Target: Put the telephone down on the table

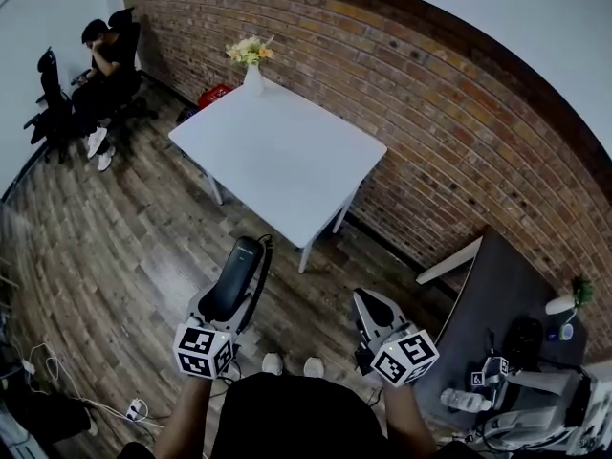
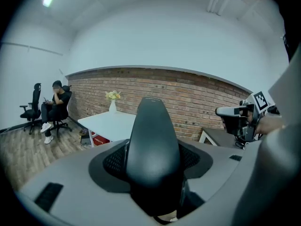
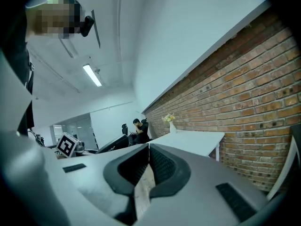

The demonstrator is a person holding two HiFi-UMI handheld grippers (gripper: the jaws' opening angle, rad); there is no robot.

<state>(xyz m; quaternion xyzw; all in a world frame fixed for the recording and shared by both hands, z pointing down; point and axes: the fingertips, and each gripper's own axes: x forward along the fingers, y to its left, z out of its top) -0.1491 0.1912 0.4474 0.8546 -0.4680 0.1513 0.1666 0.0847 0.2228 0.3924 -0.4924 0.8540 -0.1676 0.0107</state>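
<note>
Left gripper (image 1: 245, 287) pinches the black phone (image 1: 235, 272) between widely parted jaws. The phone points forward, in the air above the wood floor (image 1: 115, 228) and short of the white counter (image 1: 287, 151). Right gripper (image 1: 369, 304) is beside it, jaws pressed together and empty. A vase (image 1: 252, 75) stands at the counter's far corner by the brick wall (image 1: 430, 103).

Black telephone (image 1: 234, 283) sits in left tongs (image 1: 245, 258), apparently short of white table (image 1: 287, 161).
</note>
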